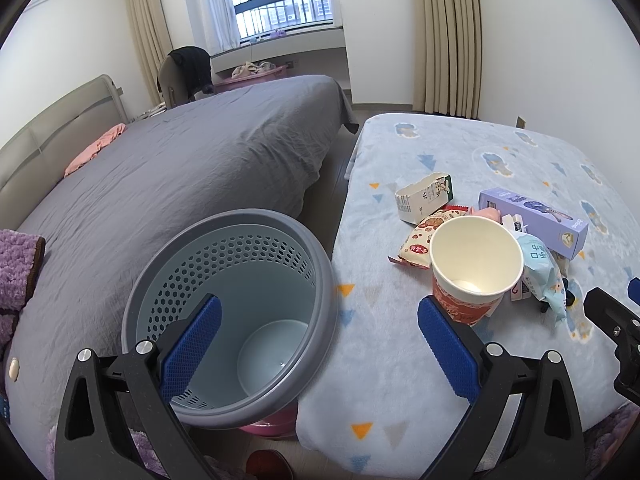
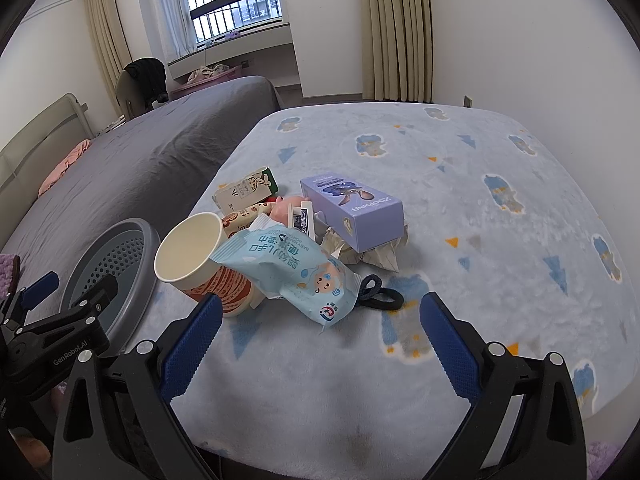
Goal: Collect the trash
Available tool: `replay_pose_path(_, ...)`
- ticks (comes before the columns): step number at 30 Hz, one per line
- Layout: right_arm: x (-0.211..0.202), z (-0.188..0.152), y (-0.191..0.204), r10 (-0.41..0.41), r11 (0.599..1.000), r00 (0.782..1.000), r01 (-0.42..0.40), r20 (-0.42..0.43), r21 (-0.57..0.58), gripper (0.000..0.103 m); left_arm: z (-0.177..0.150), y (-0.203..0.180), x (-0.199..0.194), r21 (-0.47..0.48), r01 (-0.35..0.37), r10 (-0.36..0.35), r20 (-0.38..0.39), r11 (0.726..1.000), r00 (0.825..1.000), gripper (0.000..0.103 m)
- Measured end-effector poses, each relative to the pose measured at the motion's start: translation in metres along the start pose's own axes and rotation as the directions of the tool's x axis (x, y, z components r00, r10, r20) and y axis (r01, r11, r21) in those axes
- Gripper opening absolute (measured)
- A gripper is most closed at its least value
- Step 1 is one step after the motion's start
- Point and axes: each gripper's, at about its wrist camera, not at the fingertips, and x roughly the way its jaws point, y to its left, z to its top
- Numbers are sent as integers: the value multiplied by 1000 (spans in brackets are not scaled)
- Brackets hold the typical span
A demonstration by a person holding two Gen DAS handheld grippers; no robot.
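A heap of trash lies on the light blue blanket: a paper cup, a blue wet-wipe pack, a purple carton, a milk carton and a snack wrapper. An empty grey-blue perforated bin stands left of the blanket's edge. My left gripper is open over the bin's right rim, its right finger by the cup. My right gripper is open, just short of the wipe pack.
A black hair tie lies right of the wipe pack, with crumpled paper under the purple carton. A grey bed runs along the left. A purple towel is at its near end. Beyond are a chair and window.
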Motion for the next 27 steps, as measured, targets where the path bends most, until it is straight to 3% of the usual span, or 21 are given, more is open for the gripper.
replay_pose_path(27, 2, -1, -5, -5, 1000, 1000, 5, -8, 3, 95, -6, 0, 1, 4, 9, -9, -3, 1000, 1000, 97)
